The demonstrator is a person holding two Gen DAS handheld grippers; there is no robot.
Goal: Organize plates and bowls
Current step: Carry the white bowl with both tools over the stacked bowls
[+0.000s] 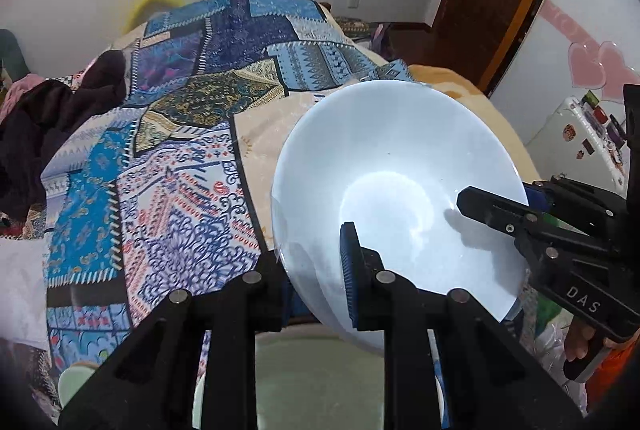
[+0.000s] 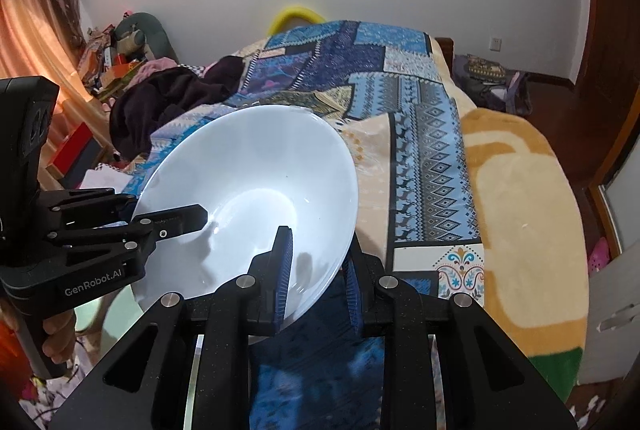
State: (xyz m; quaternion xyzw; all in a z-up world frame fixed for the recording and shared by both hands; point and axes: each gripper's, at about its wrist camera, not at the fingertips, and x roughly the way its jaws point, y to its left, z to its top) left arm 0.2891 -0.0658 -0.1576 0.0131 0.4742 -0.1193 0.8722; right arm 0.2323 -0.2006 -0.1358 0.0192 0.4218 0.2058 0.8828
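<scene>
Left wrist view: a large white glossy ceramic bowl (image 1: pixel 396 190) is being pinched at its near rim by the left gripper (image 1: pixel 316 270), one blue pad inside, the other finger behind the wall; the right gripper (image 1: pixel 516 210) is being clamped on the rim to the right of these jaws, probably so the weight is shared. Right wrist view: the bowl's rim is being gripped between the right jaws, tilted above a patchwork blue bedspread (image 2: pixel 420 150); beneath the jaws a pale green dish (image 2: pixel 116 314) is being glimpsed, likely the stacking target.
</scene>
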